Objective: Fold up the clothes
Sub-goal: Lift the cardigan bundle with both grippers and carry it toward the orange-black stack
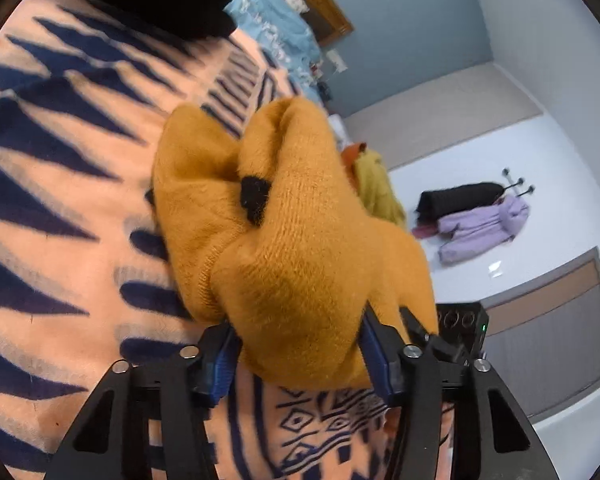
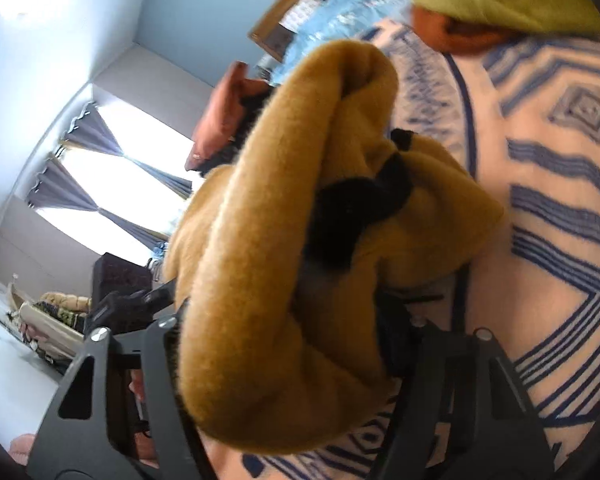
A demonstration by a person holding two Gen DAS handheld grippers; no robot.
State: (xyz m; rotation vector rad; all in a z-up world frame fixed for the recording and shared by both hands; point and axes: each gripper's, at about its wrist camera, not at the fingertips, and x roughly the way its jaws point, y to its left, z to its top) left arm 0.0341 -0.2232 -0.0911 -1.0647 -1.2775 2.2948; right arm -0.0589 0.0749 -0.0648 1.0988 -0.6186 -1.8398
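The left gripper (image 1: pixel 300 354) held a bunched fold of the mustard sweater (image 1: pixel 284 240) above the patterned blanket (image 1: pixel 60 184). The right gripper (image 2: pixel 284 344) clamped the same sweater (image 2: pixel 260 280), tilted over the blanket (image 2: pixel 560 240).

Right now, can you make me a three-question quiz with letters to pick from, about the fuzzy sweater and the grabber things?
1. Where does the bunched sweater hang?
A. over the patterned blanket
B. on a chair
C. inside a drawer

2. What colour is the sweater?
A. purple
B. mustard orange
C. white

3. What are the two grippers doing?
A. both open and apart from it
B. only one holds it
C. both clamped on it

Answers: 1 A, the sweater is above the pink and navy blanket. 2 B, its fuzzy knit is mustard orange with a small black patch. 3 C, the left gripper and the right gripper each have sweater fabric pinched between their fingers.
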